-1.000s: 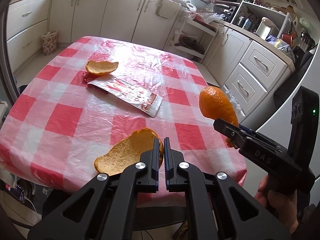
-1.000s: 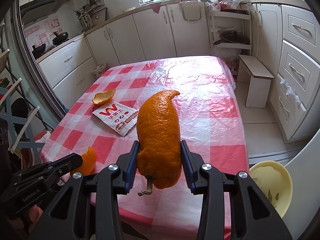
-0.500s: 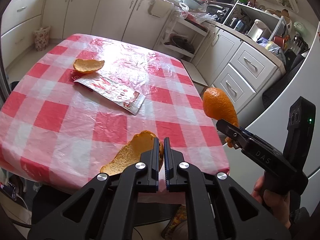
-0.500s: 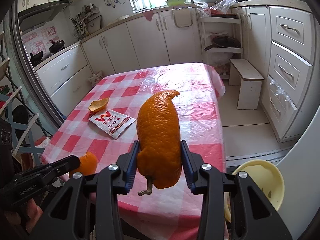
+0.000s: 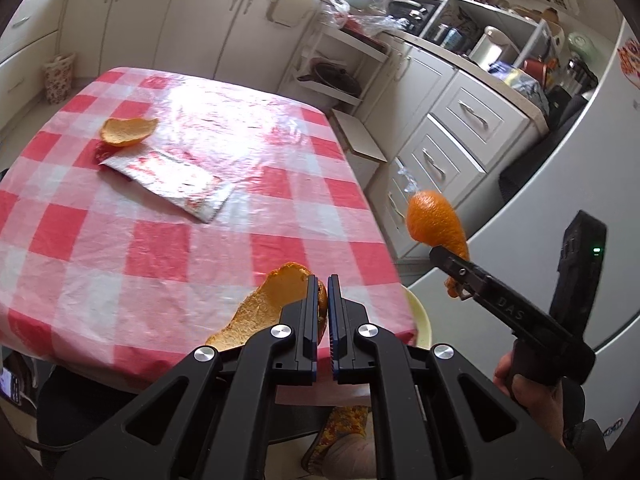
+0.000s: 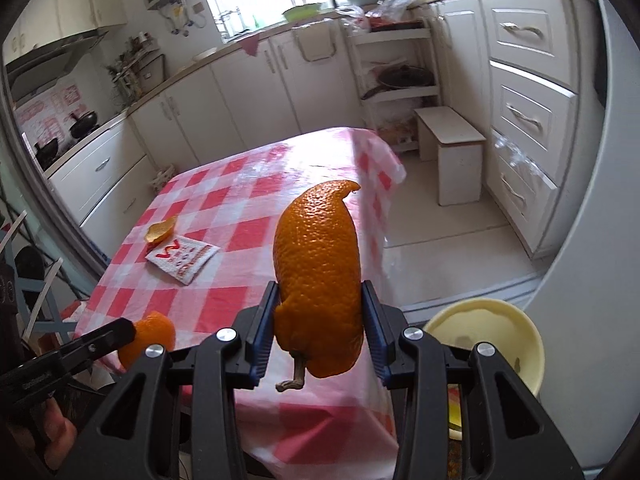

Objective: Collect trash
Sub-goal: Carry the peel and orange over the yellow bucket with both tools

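Note:
My left gripper is shut on a curved piece of orange peel, held above the near right corner of the table with its red-checked cloth. My right gripper is shut on a large orange peel with a stem, held in the air off the table's right edge; it also shows in the left wrist view. A third peel and a white and red wrapper lie on the table. A pale yellow bin stands on the floor, below and right of the right gripper.
White cabinets and drawers line the right side, with a white fridge near. A small white step stool stands on the floor beyond the table. An open rack with pans stands against the far wall.
Both grippers have pulled back and moved right, away from the table, each still holding its peel. The yellow bin has come further into the right wrist view.

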